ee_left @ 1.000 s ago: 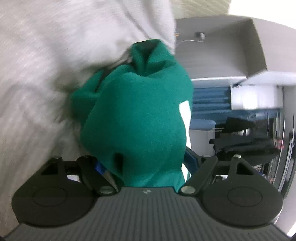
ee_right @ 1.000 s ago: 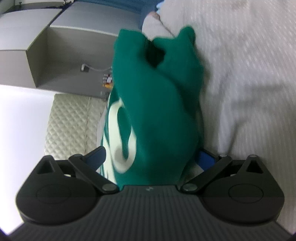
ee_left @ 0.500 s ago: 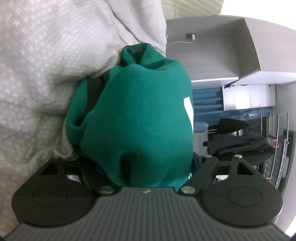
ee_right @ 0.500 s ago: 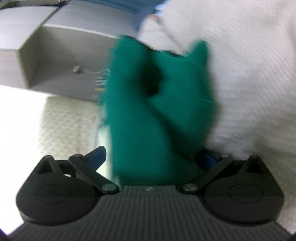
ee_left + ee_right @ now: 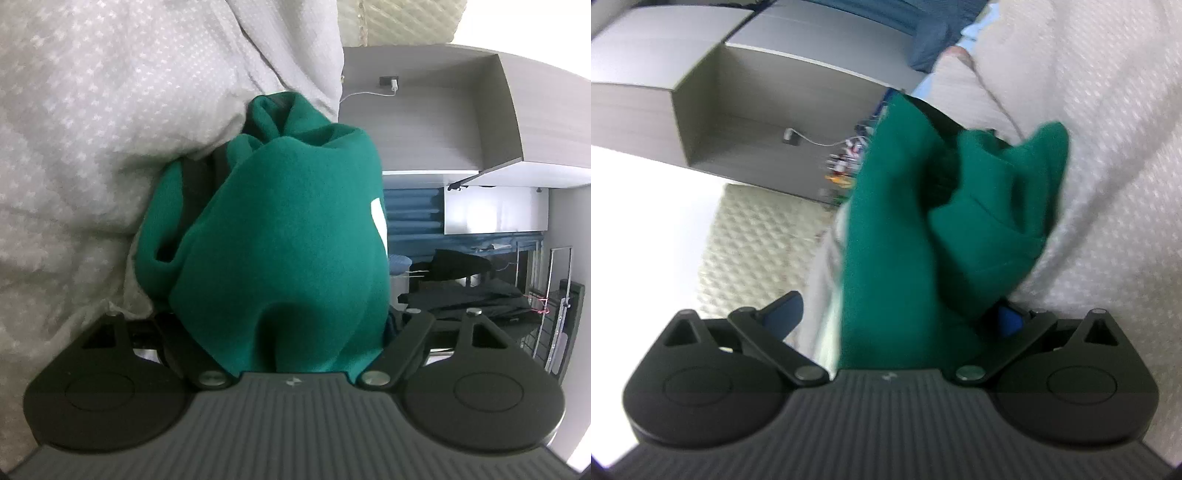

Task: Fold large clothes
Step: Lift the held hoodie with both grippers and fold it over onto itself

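A bunched green garment (image 5: pixel 288 229) with a white print fills the gap of my left gripper (image 5: pixel 280 325). Its jaws stand wide and the thick cloth covers both fingertips, so the gripper looks shut on the bundle. The far end of the cloth presses against pale dotted bedding (image 5: pixel 110 129). In the right wrist view the same green garment (image 5: pixel 905 240) sits blurred between the blue fingers (image 5: pixel 783 314) of my right gripper (image 5: pixel 897 317), which holds it the same way. A folded flap of it sticks out to the right, against the bedding (image 5: pixel 1108 147).
A grey cabinet with an open niche and a plugged-in charger (image 5: pixel 424 122) (image 5: pixel 746 122) stands beyond the bed. A quilted cream headboard (image 5: pixel 750 240) is near it. Dark clothes on a rack (image 5: pixel 480 288) and blue curtains (image 5: pixel 410 210) lie farther off.
Both hands shifted a little with the garment still in them. In the right view the white print slid out of sight and the flap moved right. The left view steadied and sharpened.
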The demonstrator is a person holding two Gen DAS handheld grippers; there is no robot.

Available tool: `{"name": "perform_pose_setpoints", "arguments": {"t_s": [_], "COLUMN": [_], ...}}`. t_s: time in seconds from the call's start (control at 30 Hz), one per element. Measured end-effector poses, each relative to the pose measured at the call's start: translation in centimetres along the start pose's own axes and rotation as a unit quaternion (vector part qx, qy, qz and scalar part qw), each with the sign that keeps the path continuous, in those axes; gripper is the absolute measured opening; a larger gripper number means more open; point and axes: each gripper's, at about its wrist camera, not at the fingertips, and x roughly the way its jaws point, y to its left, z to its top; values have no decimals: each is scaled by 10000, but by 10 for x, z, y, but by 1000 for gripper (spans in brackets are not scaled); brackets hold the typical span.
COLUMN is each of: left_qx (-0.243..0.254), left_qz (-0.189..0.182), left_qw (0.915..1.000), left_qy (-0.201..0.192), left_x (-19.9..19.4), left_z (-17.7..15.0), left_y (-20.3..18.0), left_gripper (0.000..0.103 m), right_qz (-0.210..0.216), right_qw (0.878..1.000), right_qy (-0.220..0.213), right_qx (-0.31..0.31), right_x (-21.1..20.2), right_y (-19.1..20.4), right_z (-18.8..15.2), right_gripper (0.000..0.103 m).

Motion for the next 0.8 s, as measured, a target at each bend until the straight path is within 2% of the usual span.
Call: {"name": "perform_pose_setpoints", "arguments": {"t_s": [0.23,0.4,0.53,0.63,0.7,0.8], "left_qx": [-54,-78,-139,-90,-41,-101], "left_qz": [-264,-256,-209,-171,-131,-127], "left_qw": [9996,9996,9997,9998,9999,9998], "left_qy": [-23,1,10,36,65,65], "left_x": [6,6,6,7,7,11], "left_z": [6,5,5,4,4,6], "left_y": [0,1,1,0,0,0], "left_gripper": [83,83,84,85,86,86], "right_qz": [97,36,-409,-659,-597,-518], "right_qw": [9964,9983,9987,9968,9968,9944], "right_qy": [382,331,228,299,323,321], "right_qx": [-757,-472,-204,-344,-427,-867], "right_x": [-13,-1,12,26,33,37], "right_y": [46,27,3,-1,4,24], "right_z": [-6,5,5,5,6,4], "right_gripper": [103,103,103,103,103,103]}}
